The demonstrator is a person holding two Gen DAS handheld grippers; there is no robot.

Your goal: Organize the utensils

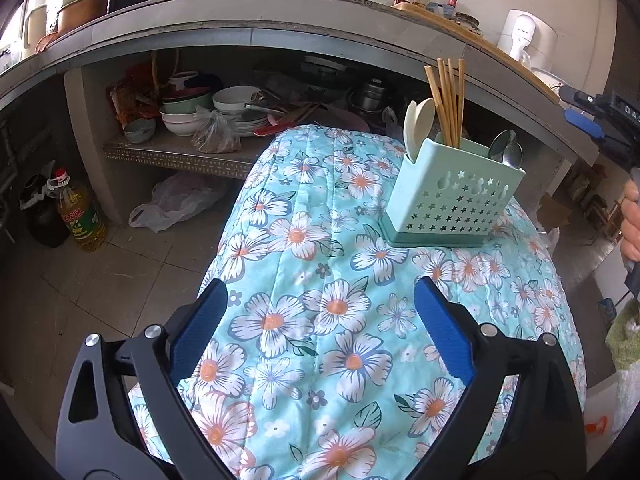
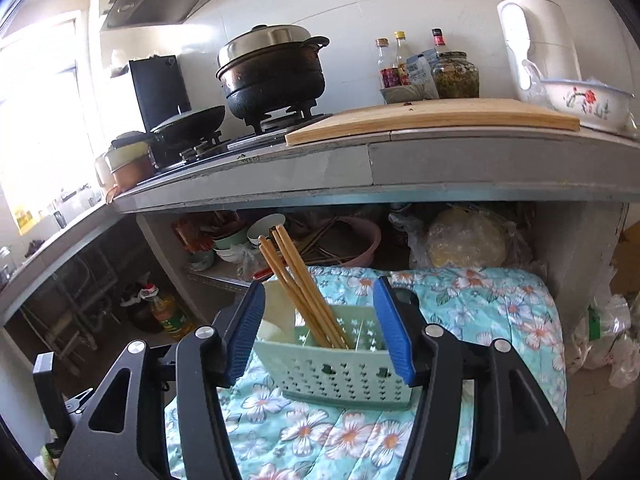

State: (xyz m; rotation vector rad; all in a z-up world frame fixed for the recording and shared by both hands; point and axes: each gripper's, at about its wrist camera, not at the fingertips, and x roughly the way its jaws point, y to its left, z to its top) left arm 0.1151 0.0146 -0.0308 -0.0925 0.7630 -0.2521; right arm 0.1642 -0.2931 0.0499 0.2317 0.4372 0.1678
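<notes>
The green utensil caddy (image 1: pixel 452 196) stands upright on the floral quilted cover (image 1: pixel 304 280), toward its far right side, just in front of the grey kitchen counter (image 1: pixel 256 28). In it, a bundle of wooden chopsticks (image 1: pixel 446 100) sticks up and leans a little, a pale plastic spoon (image 1: pixel 418 124) pokes out at the left end, and a metal spoon (image 1: pixel 506 148) sits at the right end. The left gripper (image 1: pixel 320 300) hovers over the near part of the cover, blue pads spread wide, nothing between them, well apart from the caddy. Over on the right, the right gripper (image 2: pixel 320 320) is right at the caddy, its jaws standing apart with the chopsticks and the caddy's upper edge showing in the gap; the pads are not pressing on anything I can make out. From the left camera, a person's hand (image 1: pixel 632 220) grips that tool's handle at the frame's edge. On the counter behind sit a black pot (image 2: pixel 272 72) on the stove and a wooden cutting board (image 2: pixel 432 118).
</notes>
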